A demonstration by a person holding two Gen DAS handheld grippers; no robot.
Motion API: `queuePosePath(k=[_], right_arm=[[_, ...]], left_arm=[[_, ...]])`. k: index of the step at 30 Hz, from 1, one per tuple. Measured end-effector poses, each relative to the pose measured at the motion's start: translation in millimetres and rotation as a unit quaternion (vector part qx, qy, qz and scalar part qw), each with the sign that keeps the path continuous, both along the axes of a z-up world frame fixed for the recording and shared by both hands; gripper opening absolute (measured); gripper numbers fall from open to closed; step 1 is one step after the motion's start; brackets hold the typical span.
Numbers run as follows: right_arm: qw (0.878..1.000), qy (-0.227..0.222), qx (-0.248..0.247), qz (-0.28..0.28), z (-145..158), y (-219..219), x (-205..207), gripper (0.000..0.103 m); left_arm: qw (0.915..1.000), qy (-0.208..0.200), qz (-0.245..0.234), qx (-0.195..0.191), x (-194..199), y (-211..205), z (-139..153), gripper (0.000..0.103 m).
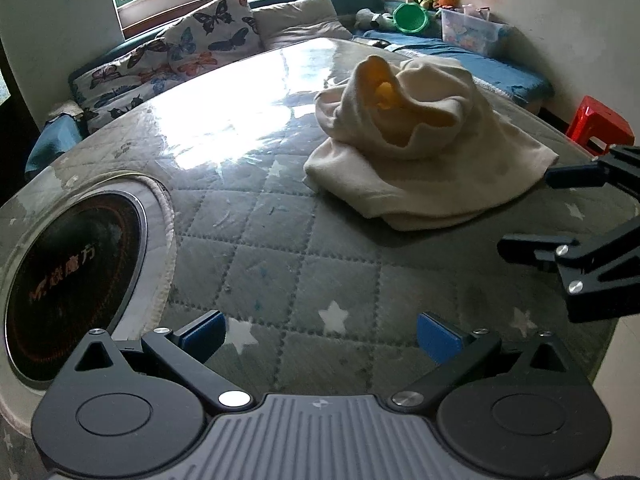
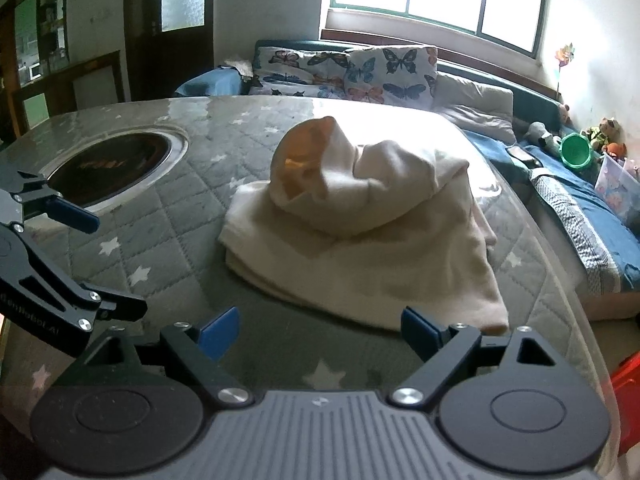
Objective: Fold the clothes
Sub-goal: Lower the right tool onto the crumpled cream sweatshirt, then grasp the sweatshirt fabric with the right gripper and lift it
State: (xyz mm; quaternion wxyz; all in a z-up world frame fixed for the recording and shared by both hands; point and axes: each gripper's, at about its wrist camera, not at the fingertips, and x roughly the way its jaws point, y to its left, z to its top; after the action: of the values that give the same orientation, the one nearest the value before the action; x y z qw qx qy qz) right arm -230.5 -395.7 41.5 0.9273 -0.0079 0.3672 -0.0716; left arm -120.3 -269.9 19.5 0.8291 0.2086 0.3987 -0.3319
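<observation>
A cream hooded garment [image 1: 420, 152] lies folded on the quilted star-patterned table [image 1: 280, 248], its hood bunched on top with an orange lining showing. In the right wrist view the same garment [image 2: 360, 240] lies just beyond my right gripper [image 2: 320, 332], which is open with nothing between its blue pads. My left gripper [image 1: 320, 336] is open too, over bare table, left of and nearer than the garment. The right gripper [image 1: 536, 212] shows at the right edge of the left wrist view, beside the garment's hem. The left gripper [image 2: 104, 264] appears at the left of the right wrist view.
A round dark cooktop [image 1: 76, 288] is set into the table at the left. Behind the table runs a bench with butterfly cushions [image 2: 360, 72], a blue mat, a green bowl [image 1: 410, 18], soft toys and a clear bin. A red stool [image 1: 600, 124] stands at the right.
</observation>
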Motion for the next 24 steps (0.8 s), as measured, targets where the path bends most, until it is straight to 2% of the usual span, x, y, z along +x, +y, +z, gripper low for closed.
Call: queuePosePath(k=[7,14,22,24], right_arm=[[1.0,-0.016,-0.005,-0.006,9,-12,19,0.089],[0.998,-0.043,-0.002,-0.037,25,-42,44,0.083],[0.994,-0.055,0.044,-0.08,33,-86,79,0.071],[0.993,-0.053,0.047,-0.089,32,-93,84,0.063]], left_arm=[[0.9999,-0.001,0.01,-0.007,25,-4,6,0.103],[0.9997,-0.005,0.016,-0.018,42,-8,12,0.103],[0.9992,-0.003,0.035,-0.021,57,-1,11,0.103],[0.999,-0.003,0.038,-0.022,59,1,11,0.103]])
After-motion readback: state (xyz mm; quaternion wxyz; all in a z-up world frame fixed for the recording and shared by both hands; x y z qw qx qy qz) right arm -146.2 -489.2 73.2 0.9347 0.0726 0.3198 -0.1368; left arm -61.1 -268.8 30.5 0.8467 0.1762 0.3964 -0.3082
